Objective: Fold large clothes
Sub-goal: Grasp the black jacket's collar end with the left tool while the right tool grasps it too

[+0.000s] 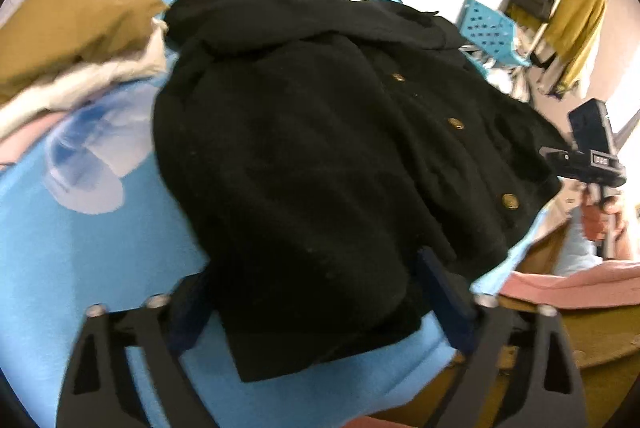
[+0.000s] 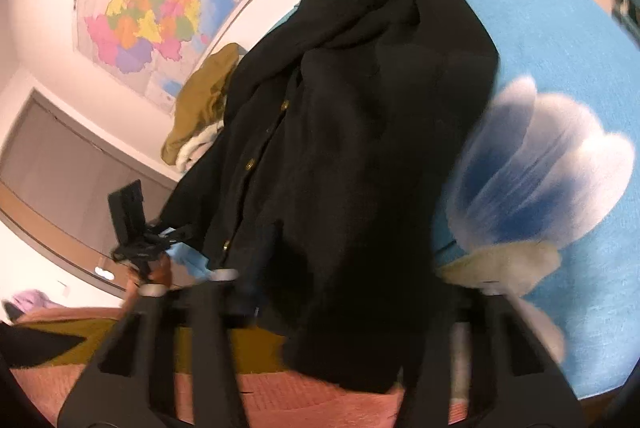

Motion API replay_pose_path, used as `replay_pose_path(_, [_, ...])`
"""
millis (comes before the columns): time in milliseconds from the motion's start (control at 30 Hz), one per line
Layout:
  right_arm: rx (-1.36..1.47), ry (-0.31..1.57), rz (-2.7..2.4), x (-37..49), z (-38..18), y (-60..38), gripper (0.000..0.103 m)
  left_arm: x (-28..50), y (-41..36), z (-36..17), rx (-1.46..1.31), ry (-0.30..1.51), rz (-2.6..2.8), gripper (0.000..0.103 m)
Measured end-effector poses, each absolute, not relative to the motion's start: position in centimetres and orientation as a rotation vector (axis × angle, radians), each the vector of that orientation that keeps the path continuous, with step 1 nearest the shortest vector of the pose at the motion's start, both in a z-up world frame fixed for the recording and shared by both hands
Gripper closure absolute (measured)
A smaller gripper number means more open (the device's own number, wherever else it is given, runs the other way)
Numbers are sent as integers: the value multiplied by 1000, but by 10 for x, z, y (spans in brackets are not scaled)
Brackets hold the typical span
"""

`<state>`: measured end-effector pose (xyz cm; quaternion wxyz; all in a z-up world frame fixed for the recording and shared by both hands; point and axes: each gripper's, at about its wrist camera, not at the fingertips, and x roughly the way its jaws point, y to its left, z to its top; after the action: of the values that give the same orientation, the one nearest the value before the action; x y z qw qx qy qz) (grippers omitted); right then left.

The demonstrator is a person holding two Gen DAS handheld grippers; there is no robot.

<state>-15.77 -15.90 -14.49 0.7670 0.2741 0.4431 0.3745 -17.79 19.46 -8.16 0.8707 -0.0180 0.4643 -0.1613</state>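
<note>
A: Left wrist view first. Where is the garment?

B: The black coat (image 1: 320, 148) lies spread on the blue blanket (image 1: 80, 268), its brass buttons (image 1: 455, 124) in a line toward its right edge. The left gripper (image 1: 316, 292) is partly open, one finger (image 1: 444, 292) on each side of the coat's near hem; the pads don't appear to press it.

A: Any free room?

B: Bare blanket to the left and near. A brown garment (image 1: 72, 28) on pale cloth sits at far left, beside the collar end. At right the blanket's edge drops off, and the right gripper (image 1: 560, 160) is at the coat's corner.

A: And the right wrist view?

B: The coat (image 2: 360, 148) fills the middle and hangs over the blanket's near edge onto a pink cover (image 2: 300, 396). The right gripper (image 2: 340, 308) has its fingertips buried in black cloth; narrowed almost shut, it seems clamped on the hem. Open blanket (image 2: 560, 28) lies right; the left gripper (image 2: 140, 240) is at the left edge, below a wall map (image 2: 152, 0).
</note>
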Motion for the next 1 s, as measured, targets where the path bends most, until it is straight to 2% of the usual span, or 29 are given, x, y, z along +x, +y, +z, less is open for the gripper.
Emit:
replay_pose_path(33, [603,965,814,-157,-147,-158,90,-177,196,-81,-41,972,-318,47])
replay_pose_path(100, [612,950,819,-158,-146,-158,93,-176,206,-76,-132,988,-328,82])
replay_pose_path(167, [657,915,847,-158,-139,-161,94,-176,213,-67,-210,968,-344,94])
replay_pose_path(467, [688,727,901,-141,-71,-180,95,-163,230,-12,-371,855,-412,97])
replay_pose_path(633, [690,650,918,-112,-37,-184,95,-149,234,24,-354,800,-426,97])
replay_pose_path(1000, [686,606,891,-20,10,-167,95,-70,244,77,-326,769,-374,97])
